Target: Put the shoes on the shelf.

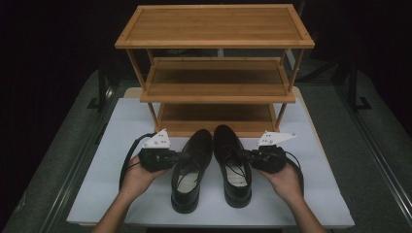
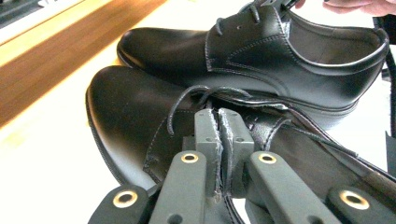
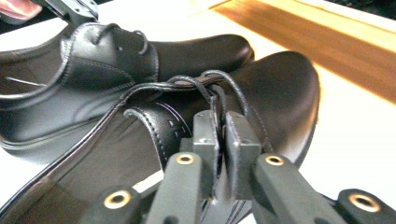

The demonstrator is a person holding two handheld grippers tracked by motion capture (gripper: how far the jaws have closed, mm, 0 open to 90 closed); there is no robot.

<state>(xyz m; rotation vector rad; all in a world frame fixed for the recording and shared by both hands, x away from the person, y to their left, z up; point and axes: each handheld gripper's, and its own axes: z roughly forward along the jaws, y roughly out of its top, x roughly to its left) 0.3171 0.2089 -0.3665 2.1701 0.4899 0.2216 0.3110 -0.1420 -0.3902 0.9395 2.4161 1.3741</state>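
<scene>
Both hand-held grippers [image 1: 182, 156] [image 1: 244, 155] level, inward-pointing.

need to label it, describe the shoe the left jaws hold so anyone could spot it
In front of the wooden rack, two black shoes stand on the white board. It is the left shoe, toe angled towards its twin, pinched at its lacing by the left gripper.

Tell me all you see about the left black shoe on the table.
The left shoe is a glossy black lace-up that looks like leather, with a pale insole. It stands upright on the white table, toe toward the wooden rack, close beside the right shoe. The left gripper is shut on its upper at the lacing.
</scene>
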